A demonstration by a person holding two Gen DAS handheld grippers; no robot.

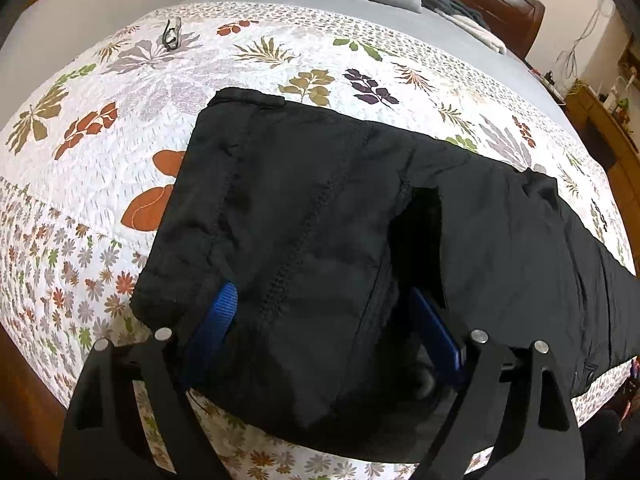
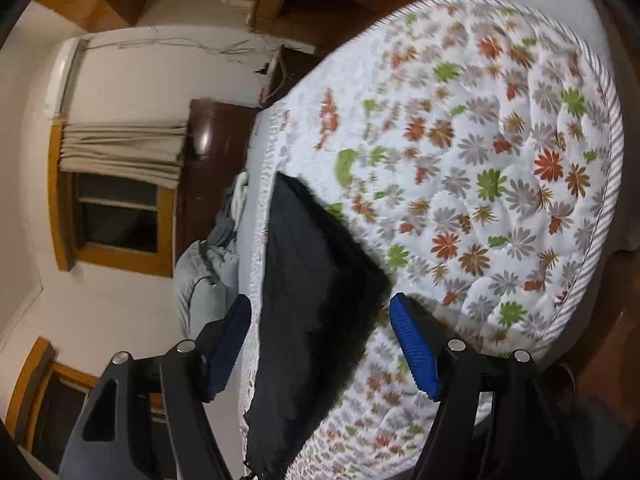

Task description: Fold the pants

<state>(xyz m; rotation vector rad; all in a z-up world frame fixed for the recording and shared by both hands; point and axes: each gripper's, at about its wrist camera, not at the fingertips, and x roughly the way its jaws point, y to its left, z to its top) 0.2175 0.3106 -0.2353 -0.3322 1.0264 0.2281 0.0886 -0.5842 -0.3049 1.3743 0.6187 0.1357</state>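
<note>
Pants: black padded fabric pants (image 1: 320,208) lie on the floral quilted bed (image 1: 100,168), long axis running off to the right w/ legs that way. Left hand-held gripper (image 1: 320,320) straddles the waist end, grip unclear. Right hand-held gripper (image 2: 320,340) spread wide, holding nothing, nearer the leg end.

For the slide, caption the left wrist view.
Left gripper open around the near end of black quilted pants lying on a floral white bedspread.
</note>
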